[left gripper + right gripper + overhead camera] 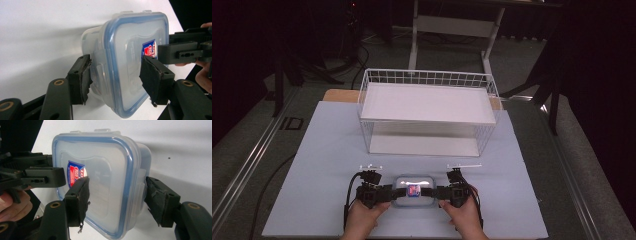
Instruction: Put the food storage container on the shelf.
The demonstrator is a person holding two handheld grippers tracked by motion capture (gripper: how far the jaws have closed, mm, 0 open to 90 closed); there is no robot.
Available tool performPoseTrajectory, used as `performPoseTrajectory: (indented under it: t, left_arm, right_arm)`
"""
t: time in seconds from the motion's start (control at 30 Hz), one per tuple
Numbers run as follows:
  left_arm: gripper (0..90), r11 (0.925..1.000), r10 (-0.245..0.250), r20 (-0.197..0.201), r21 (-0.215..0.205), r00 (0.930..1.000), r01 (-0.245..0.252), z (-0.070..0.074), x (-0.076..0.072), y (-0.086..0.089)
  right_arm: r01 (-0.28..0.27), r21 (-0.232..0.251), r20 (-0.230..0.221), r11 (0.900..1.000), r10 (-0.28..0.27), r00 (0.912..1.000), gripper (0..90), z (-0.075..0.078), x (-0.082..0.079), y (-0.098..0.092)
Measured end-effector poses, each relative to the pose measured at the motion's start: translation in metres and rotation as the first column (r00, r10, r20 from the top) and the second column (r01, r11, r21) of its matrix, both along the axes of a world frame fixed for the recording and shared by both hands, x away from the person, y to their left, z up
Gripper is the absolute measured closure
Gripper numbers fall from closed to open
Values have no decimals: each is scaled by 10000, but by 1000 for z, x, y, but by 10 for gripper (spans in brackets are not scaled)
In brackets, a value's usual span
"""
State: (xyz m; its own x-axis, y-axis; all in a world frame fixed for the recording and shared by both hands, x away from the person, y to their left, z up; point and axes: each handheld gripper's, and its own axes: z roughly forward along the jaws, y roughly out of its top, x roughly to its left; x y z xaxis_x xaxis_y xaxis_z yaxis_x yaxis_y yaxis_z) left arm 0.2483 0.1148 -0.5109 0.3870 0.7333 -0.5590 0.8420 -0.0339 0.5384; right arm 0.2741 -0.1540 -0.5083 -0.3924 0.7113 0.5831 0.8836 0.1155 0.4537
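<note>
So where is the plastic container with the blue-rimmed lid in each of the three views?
High view: the container sits low at centre, between the two grippers.
Left gripper view: centre, lid facing right.
Right gripper view: centre, lid facing left.
Shared landmark: the red and blue label on the lid.

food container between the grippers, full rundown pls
The container is a small rectangular box with rounded corners, clear plastic by its look. Its lid has a blue seal ring, a red and blue label and snap flaps at the edges, and is on. It sits near the front edge of the pale table, before the white wire basket. The left gripper and right gripper each clamp one end, lid to base.
</note>
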Motion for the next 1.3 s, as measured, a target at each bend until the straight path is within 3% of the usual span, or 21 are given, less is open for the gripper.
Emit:
performPoseTrajectory:
  t: [0.2, 0.37, 0.67, 0.83, 1.13, 1.3]
  left_arm:
    - [450, 10000, 83, 132, 22, 9999, -83, 1, -1, -2]
    - [453, 10000, 47, 593, 43, 9982, -50, 11, 5, -5]
    - [453, 9999, -32, 1620, 138, 9868, 10, 36, 31, -22]
    - [454, 10000, -21, 2046, 64, 9788, 8, 44, 47, -30]
    - [453, 10000, 41, 2237, 7, 9747, -43, 44, 76, -30]
    - [465, 9989, 249, 2103, -436, 9773, -161, 34, 89, -26]
  right_arm:
    - [54, -29, 207, 10000, -53, 9998, 379, 2, -1, 0]
    - [197, -11, 543, 9998, -196, 9983, 378, 10, 3, -3]
    - [638, 236, 1387, 9977, -665, 9881, 374, 34, 23, -17]
    - [948, 269, 1848, 9951, -981, 9779, 369, 46, 38, -25]
    - [1274, 439, 2199, 9909, -1339, 9663, 369, 49, 63, -26]
    - [1413, 551, 2199, 9884, -1500, 9639, 370, 42, 75, -26]
